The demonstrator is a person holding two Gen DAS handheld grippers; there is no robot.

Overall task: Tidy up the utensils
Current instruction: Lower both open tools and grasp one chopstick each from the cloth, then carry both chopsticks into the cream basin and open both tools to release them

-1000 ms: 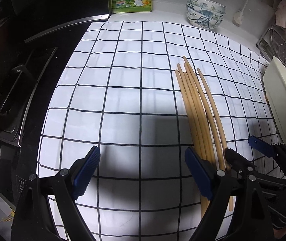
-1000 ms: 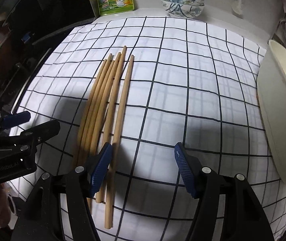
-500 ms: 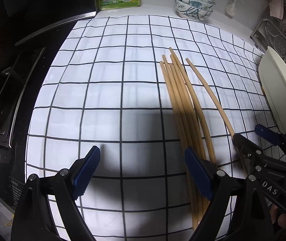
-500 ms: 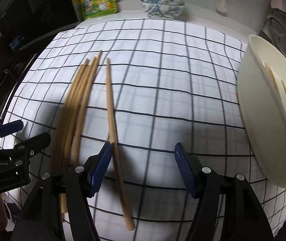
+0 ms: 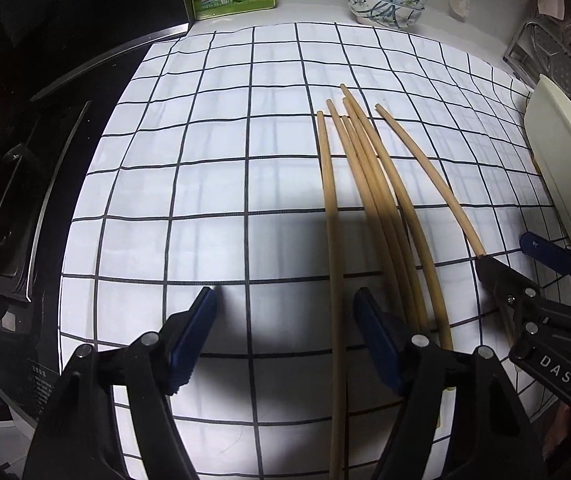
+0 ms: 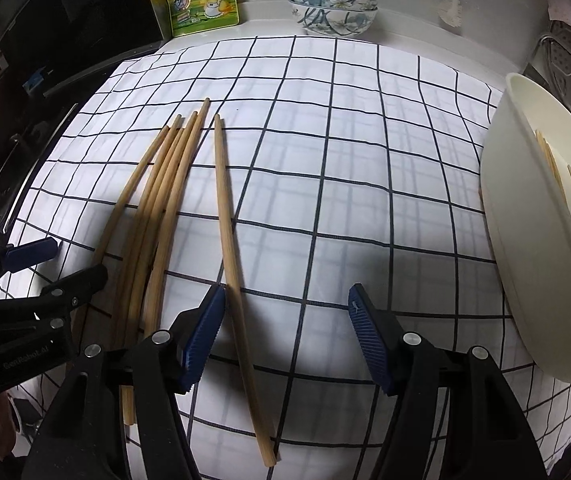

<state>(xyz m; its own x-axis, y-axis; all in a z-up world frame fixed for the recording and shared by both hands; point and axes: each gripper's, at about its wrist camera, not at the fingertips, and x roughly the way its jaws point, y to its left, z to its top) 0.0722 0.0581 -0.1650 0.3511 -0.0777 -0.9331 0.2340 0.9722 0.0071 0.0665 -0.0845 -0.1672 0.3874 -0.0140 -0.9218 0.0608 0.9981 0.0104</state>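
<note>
Left gripper [image 5: 285,332] fingers narrowing around one chopstick [image 5: 335,280], right gripper [image 6: 285,336] fingers open, stray chopstick [image 6: 233,264] between

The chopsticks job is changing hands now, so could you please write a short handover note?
Left gripper: jaws just been closing, pads touching nothing, one chopstick between them.
Right gripper: open, a single chopstick by its left pad, apart from the bundle.
Done: a few chopsticks already lie in the cream basin at right.
Left: six chopsticks on the checked cloth to move into the basin.
</note>
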